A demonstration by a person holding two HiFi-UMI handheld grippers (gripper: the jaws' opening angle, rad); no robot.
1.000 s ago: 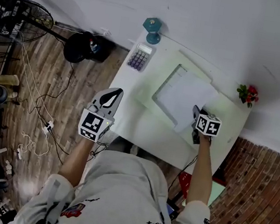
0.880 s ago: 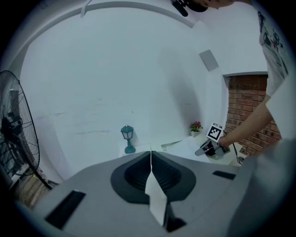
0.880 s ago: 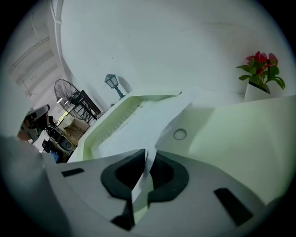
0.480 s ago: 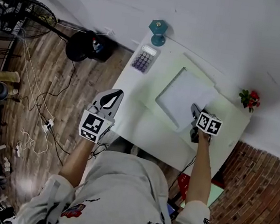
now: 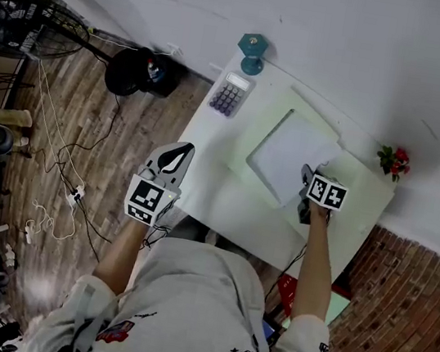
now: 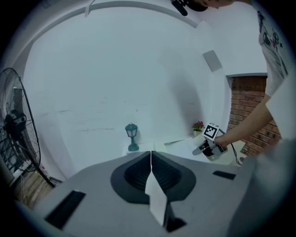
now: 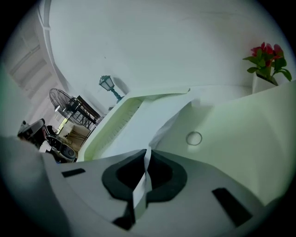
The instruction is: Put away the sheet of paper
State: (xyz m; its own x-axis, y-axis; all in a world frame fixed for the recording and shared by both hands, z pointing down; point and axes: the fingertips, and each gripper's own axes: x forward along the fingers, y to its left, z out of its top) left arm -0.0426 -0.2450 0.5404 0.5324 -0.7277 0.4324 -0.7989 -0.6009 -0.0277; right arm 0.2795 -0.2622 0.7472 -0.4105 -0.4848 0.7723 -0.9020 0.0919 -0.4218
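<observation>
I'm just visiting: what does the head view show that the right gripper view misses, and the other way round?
Only the head view shows the calculator, the left gripper and the person holding both tools. Only the right gripper view shows a small ring lying on the pale green surface, and, close up, the right gripper with its jaws, which have just been closing, pinched on a corner of the sheet of paper. Both show the paper, the teal lamp and the red flowers.
</observation>
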